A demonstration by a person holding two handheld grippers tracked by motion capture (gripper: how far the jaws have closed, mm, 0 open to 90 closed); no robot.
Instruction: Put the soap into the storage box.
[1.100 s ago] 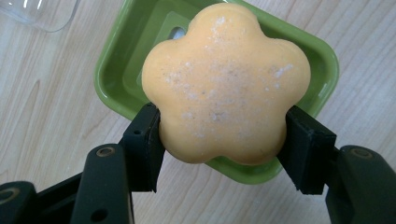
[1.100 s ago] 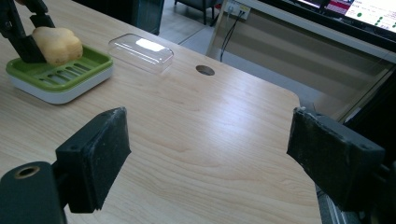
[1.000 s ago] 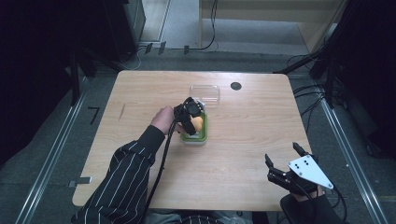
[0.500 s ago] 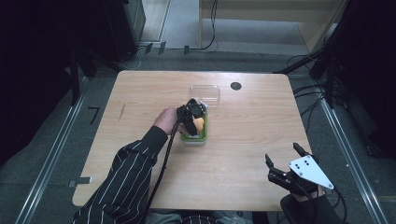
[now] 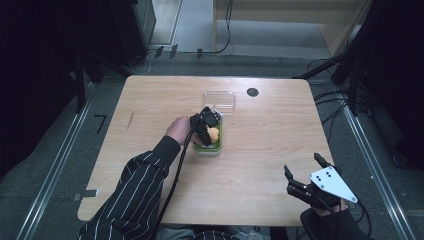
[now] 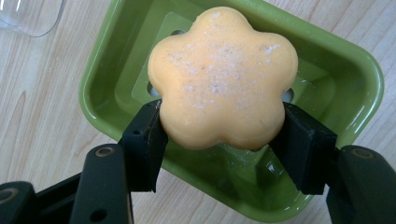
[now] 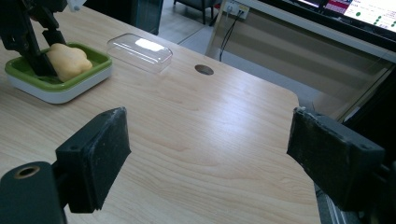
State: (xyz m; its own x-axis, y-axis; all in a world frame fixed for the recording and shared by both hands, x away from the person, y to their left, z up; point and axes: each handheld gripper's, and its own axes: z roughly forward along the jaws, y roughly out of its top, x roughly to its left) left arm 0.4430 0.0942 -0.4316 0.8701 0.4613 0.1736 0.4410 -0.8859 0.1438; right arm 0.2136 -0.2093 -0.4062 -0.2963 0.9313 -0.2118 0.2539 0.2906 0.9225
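- My left hand-held gripper point(image 6: 219, 135) clamps the orange soap point(image 6: 223, 77) over the green dish point(image 6: 345, 79) mid-bench.
- Clear lid point(image 5: 219, 100) lies just beyond the dish.
- My right hand-held gripper point(image 7: 210, 158) hangs open, empty, over the bench's point(image 5: 280, 130) near right corner.

I count one wooden table point(image 5: 280, 150). On it I see one green soap dish point(image 6: 345, 70), near the centre, and one flower-shaped orange soap point(image 6: 224, 77) above that dish. One clear plastic lid point(image 5: 219, 100) lies at about twelve o'clock from the dish. One small dark round disc point(image 5: 252, 92) sits on the tabletop at about one o'clock from the dish. I count two grippers: one left gripper point(image 6: 219, 135), its two black jaws pressed against the soap's sides, and one right gripper point(image 5: 303, 165) at about five o'clock from the dish, its two jaws spread apart. One striped sleeve point(image 5: 135, 195) comes in at about seven o'clock.
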